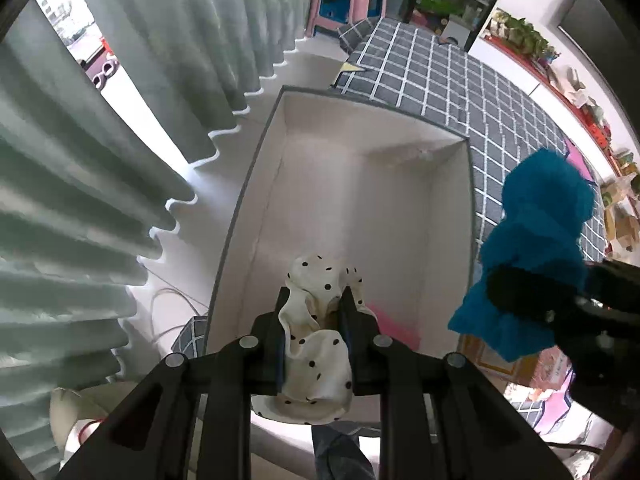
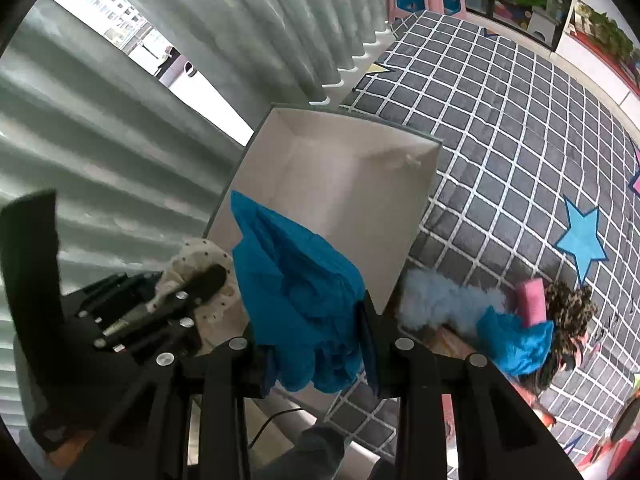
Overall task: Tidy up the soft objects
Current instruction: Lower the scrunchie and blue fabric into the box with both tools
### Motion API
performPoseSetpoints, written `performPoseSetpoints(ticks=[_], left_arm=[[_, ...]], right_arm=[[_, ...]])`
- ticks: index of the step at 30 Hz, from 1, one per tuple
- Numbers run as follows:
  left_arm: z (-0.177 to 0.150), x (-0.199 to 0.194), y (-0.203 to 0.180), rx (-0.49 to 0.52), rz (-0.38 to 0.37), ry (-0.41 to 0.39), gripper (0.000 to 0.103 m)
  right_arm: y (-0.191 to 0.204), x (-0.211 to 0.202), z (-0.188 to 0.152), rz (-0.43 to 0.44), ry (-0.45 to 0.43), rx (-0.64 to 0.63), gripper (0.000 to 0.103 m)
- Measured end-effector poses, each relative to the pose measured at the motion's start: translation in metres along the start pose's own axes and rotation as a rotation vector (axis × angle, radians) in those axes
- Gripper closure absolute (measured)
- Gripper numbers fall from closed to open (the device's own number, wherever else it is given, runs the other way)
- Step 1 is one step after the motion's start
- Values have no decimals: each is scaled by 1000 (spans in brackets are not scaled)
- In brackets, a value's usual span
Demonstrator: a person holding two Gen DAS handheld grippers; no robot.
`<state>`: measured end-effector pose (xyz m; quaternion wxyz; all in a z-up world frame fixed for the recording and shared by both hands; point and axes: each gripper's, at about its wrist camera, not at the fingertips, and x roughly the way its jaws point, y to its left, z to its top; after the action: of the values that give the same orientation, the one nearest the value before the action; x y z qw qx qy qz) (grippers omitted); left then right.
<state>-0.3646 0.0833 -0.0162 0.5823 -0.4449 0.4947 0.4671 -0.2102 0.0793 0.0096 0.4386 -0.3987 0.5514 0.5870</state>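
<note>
My left gripper (image 1: 314,300) is shut on a cream polka-dot cloth (image 1: 316,344) and holds it over the near end of an open white box (image 1: 360,184). My right gripper (image 2: 316,312) is shut on a blue fuzzy cloth (image 2: 292,280) above the box's near right edge (image 2: 416,216). In the left wrist view the blue cloth (image 1: 536,248) hangs at the right, beside the box. In the right wrist view the left gripper (image 2: 208,276) with the dotted cloth (image 2: 200,256) sits at the left. A pink item (image 1: 394,328) lies inside the box.
A pile of soft things lies on the grey checked mat (image 2: 520,140): a pale blue fluffy item (image 2: 440,296), another blue cloth (image 2: 516,340), a pink piece (image 2: 530,304) and a leopard-print item (image 2: 568,308). Green curtains (image 1: 80,200) hang at the left. A pink stool (image 1: 344,0) stands behind.
</note>
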Motion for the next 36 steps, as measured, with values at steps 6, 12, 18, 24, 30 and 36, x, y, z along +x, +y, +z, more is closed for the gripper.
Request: performPoseSetpoints(ticks=[6,12,18,24,30,36], left_arm=[[6,16,-1,-20,3,26,79],[4,24,-1,-30,1,48,79],[2,28,1,-38,1,64,77],[0,31,4,-45,3,73,77],[-1,29,5,-46,-5,52,49],[-2,21,4,-46,-37,11,18]], right_arm=[[1,11,14,-8,24,6,69],[6,20,15,-18,52,0,69],[8,25,13,-30,68,-6,69],[7,31,16,-25,85,8,69],[8,35,16,-27,97,7,68],[10,33,16,-39,93,5,53]])
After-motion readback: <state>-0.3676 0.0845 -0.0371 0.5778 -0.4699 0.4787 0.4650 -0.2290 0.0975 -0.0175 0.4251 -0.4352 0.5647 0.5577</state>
